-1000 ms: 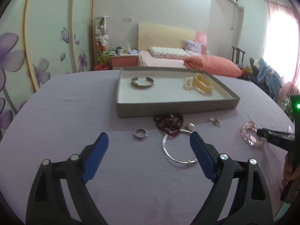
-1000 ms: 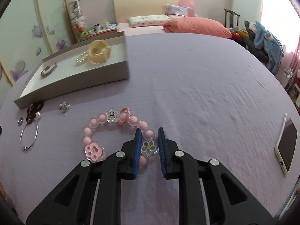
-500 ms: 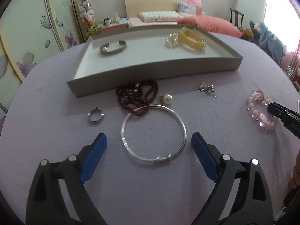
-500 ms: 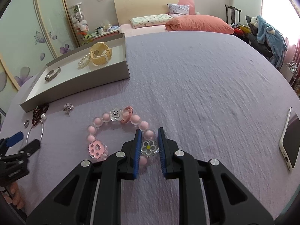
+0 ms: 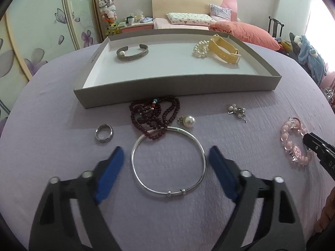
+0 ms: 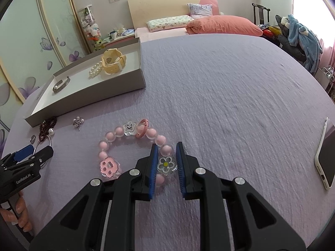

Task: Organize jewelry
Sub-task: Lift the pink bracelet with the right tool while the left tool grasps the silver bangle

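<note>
- Left hand-held gripper [image 5: 165, 163] sat low over the purple table [image 6: 230, 83] w/ its blue pads either side of the thin silver bangle [image 5: 168, 160]. Jaws were closing but pads weren't touching it yet, small gaps on both sides.
- Silver bangle lay flat, its far edge overlapping the dark red bead necklace [image 5: 155, 115], which was piled just in front of the tray [image 5: 178, 93].
- Right hand-held gripper [image 6: 166, 163] was nearly together, clamped on the flower charm [image 6: 166, 164] of the pink bead bracelet [image 6: 134, 146]. Rest of the bracelet lay on the table, incl. a star charm and a pink paw charm.
- Loose bits on the table: silver ring [image 5: 104, 132] left of the necklace, pearl earring [image 5: 187, 121] right next to it, small pearl cluster piece [image 5: 236, 109] further right.
- The tray held a silver cuff [image 5: 133, 53] at the left end, plus a pearl bracelet [image 5: 200, 49] touching a yellow watch [image 5: 225, 50] at the right end.
- White phone [image 6: 326, 156] lay well apart at the right edge of the right wrist view.
- Fingertips [image 6: 21, 219] of the person's left hand showed under the left gripper body in that same view.
</note>
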### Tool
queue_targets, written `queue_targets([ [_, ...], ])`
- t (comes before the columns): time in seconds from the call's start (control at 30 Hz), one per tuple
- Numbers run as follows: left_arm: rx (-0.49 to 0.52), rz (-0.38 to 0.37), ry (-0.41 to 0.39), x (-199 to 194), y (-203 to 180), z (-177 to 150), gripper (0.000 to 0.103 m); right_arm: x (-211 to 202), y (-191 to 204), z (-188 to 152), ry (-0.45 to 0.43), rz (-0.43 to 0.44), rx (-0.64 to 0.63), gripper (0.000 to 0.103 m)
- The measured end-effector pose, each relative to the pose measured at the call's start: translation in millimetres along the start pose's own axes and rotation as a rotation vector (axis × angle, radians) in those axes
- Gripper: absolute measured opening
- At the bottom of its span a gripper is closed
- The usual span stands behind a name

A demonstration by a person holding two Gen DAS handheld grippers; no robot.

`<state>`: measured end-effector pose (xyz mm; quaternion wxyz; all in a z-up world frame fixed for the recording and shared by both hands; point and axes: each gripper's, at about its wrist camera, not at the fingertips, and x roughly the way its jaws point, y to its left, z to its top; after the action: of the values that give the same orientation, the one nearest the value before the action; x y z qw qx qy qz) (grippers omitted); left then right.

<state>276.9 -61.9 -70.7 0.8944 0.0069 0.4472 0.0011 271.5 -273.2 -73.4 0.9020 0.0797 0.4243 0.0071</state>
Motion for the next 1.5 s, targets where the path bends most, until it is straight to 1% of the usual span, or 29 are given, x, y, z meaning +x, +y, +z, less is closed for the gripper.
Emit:
queue_targets([
  [0.2, 0.022, -0.026, 0.003, -4.3, 3.5, -2.2, 0.07, 0.5, 0.1, 0.2, 0.0, 0.002, 0.002, 0.019],
  [0.4, 0.012, -0.059, 0.018, -15.8, 26.3, -13.8, 0.07, 0.6, 0.1, 0.1, 0.0, 0.001, 0.001, 0.019],
  [0.57, -0.017, -0.066, 0.005, -27.8, 47.7, -27.7, 0.07, 0.7, 0.6, 0.0, 0.0, 0.002, 0.001, 0.019],
  [0.77, -0.069, -0.056, -0.037, -42.7, 70.4, -41.3, 0.07, 0.4, 3.4, -0.2, 0.002, 0.001, -0.014, 0.019],
  [1.0, -0.08, -0.051, -0.04, -42.8, 79.0, -43.7, 0.07, 1.0, 5.4, -0.2, 0.003, -0.006, -0.024, 0.019],
  [1.2, -0.076, -0.051, -0.046, -44.1, 78.9, -44.7, 0.07, 4.1, 16.2, 2.1, 0.011, -0.045, -0.099, 0.019],
  [1.5, -0.063, -0.055, -0.041, -41.4, 75.4, -43.1, 0.07, 7.4, 17.3, 5.6, 0.018, -0.043, -0.12, 0.021],
])
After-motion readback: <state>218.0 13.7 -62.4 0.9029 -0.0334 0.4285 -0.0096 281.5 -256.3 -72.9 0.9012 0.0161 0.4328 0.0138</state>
